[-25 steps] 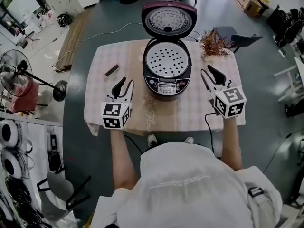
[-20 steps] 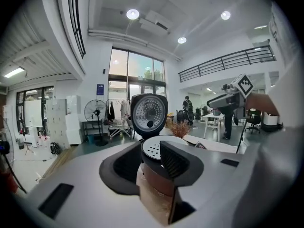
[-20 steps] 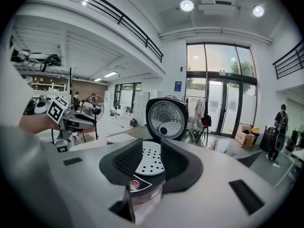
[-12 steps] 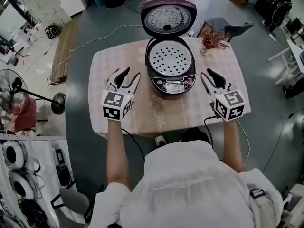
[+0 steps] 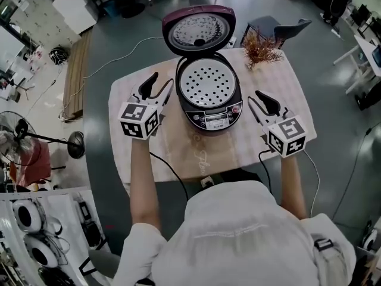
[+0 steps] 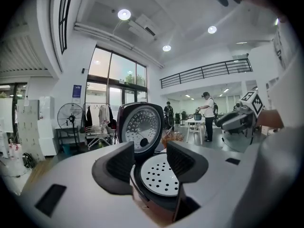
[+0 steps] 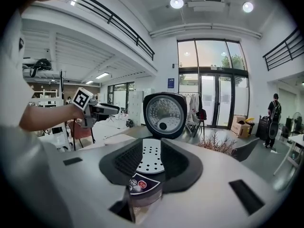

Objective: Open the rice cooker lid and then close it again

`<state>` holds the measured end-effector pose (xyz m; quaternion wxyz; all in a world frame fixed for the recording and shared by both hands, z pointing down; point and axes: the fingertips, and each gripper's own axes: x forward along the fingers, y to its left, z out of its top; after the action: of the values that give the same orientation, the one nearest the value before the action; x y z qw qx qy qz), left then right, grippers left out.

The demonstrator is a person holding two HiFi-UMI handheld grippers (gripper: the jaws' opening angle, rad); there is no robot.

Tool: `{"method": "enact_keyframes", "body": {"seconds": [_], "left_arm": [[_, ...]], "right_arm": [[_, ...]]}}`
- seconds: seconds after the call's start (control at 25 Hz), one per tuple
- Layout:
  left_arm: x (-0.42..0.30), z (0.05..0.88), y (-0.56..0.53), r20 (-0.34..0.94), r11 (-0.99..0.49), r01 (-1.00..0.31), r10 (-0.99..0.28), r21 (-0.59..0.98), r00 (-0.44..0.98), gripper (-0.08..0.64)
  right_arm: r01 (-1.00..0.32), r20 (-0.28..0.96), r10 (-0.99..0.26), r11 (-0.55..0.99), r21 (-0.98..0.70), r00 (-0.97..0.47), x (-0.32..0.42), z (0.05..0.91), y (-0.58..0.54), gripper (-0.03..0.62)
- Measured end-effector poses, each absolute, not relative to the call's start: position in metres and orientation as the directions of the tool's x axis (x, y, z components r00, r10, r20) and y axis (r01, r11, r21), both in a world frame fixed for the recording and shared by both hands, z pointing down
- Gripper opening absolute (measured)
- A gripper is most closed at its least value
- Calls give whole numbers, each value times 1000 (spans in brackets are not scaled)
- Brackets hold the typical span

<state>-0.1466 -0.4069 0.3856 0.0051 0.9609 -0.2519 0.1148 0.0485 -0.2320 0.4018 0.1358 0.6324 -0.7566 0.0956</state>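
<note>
The left gripper [image 5: 163, 79] has advanced toward the upright maroon round rice cooker lid [image 5: 198, 31], its empty jaws just opening wider. The right gripper [image 5: 255, 97] waits, jaws apart and empty. Closing the lid seems next.

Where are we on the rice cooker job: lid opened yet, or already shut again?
Done: the lid stands open behind the rice cooker, exposing the perforated tray. In hand: the left hand-held gripper, empty, its jaws just opening, sits by the cooker's left side; the right hand-held gripper waits open opposite. Left: closing the lid, which neither touches.
</note>
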Motion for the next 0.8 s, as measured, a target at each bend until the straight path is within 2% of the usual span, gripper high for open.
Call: {"method": "enact_keyframes", "body": {"seconds": [0.28,0.44,0.8], "left_arm": [[-113,379,-465,270,-872,-474,-488,-118,830,246],[-94,376,-501,316,-857,-468,-514,-215,797,269],[-65,363,-554,373,-850,-396,-512,-346,774,318]], "right_arm": [[-984,343,-924,180,-3,-170,67,414,-268,135],[-984,352,-920,176,-22,-173,78,423,-286,135],[-985,393,-903,166,-54,-173,95,447,-307,132]]}}
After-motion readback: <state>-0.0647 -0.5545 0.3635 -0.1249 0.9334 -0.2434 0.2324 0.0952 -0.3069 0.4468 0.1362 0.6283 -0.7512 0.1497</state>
